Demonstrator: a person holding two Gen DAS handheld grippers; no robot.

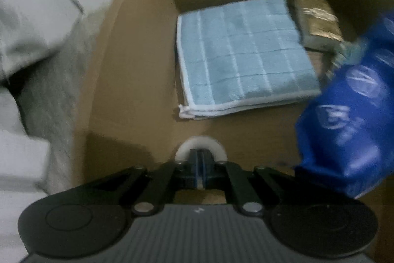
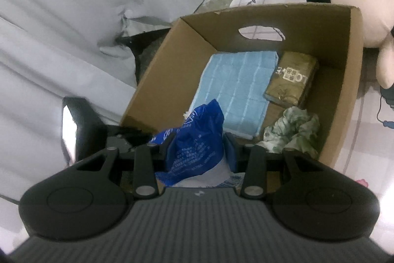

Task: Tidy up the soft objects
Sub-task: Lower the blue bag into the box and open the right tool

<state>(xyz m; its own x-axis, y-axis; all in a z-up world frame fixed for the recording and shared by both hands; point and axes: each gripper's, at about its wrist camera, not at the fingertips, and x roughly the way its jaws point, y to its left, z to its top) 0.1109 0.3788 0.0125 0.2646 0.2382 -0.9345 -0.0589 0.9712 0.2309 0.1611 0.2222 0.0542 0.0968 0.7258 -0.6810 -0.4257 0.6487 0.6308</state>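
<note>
Your right gripper [image 2: 197, 147] squeezes the blue bag [image 2: 194, 139] over the box [image 2: 344, 95], where the blue towel [image 2: 236, 90] already lies, while your left gripper [image 1: 200, 173] is closed and empty.

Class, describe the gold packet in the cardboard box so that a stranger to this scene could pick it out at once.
Find the open cardboard box with the oval handle hole. On its floor, the gold packet lies beside the folded blue towel, beyond the crumpled green-and-white cloth. It alone is shiny, block-shaped and printed.
</note>
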